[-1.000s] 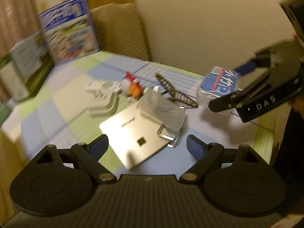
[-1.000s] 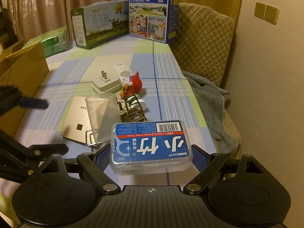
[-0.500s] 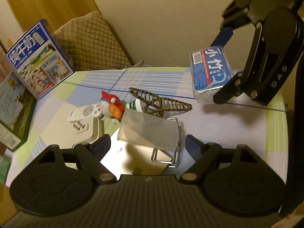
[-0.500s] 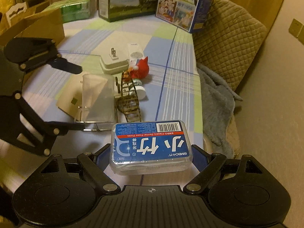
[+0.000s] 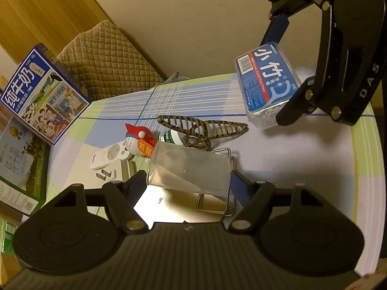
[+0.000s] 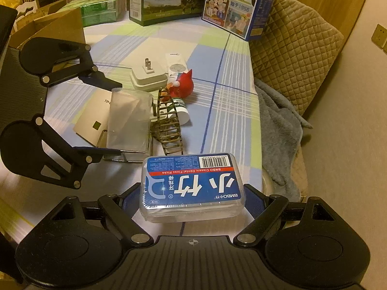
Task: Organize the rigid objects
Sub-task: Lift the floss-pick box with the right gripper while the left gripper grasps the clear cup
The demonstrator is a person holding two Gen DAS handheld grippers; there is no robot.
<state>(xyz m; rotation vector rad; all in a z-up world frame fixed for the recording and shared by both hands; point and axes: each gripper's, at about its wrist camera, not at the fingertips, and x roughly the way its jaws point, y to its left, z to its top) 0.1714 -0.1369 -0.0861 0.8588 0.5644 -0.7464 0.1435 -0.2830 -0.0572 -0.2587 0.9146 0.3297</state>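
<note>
A clear plastic cup (image 5: 191,169) lies on its side over a wire stand (image 5: 215,206) and a flat gold box (image 5: 174,205). My left gripper (image 5: 188,178) straddles the cup end to end, one finger at the rim and one at the base. Its jaws are closing and the pads are close to the cup without clearly pressing it. The right wrist view shows the left gripper (image 6: 112,117) around the same cup (image 6: 128,118). My right gripper (image 6: 192,193) is shut on a blue-labelled floss pick box (image 6: 192,188), held above the table's near right corner (image 5: 266,82).
Behind the cup lie a leopard hair claw (image 5: 205,128), a small green-labelled bottle (image 5: 169,136), a red figurine (image 5: 140,137), a white remote (image 5: 108,155) and a plug adapter (image 6: 148,77). Milk cartons (image 6: 239,7) stand at the far end, with a cardboard box (image 6: 48,29) left and a quilted chair (image 6: 297,55) right.
My left gripper moved in over the gold box, rolled, and narrowed its jaws around the lying cup. The right gripper still holds the floss box and has tilted slightly.
</note>
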